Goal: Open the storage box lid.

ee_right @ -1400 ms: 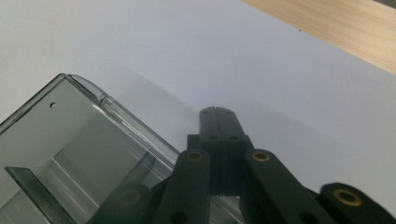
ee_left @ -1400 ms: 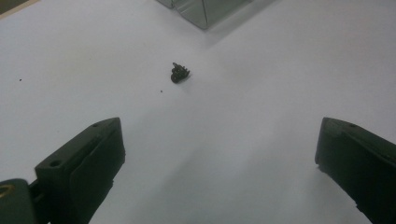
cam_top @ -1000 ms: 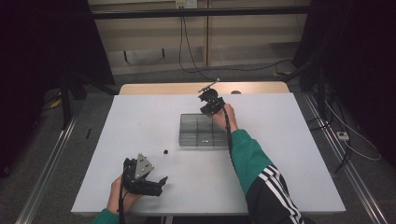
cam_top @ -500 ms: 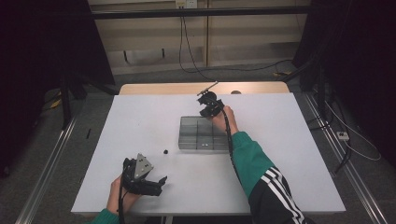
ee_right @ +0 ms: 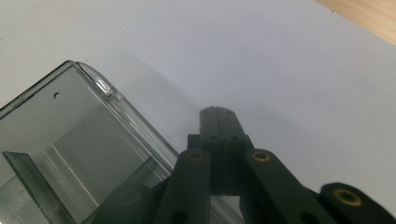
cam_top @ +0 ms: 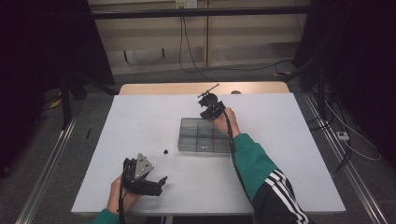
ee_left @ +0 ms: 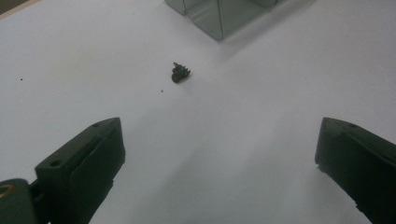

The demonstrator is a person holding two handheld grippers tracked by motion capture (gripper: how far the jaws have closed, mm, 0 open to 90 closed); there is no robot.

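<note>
Claws (cam_top: 161, 179) unmoved (right (cam_top: 205, 103) closed)

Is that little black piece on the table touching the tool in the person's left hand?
Apart. In the left gripper view the small black piece lies on the white table well ahead of the left tool, whose jaws stand open with bare table between.
</note>
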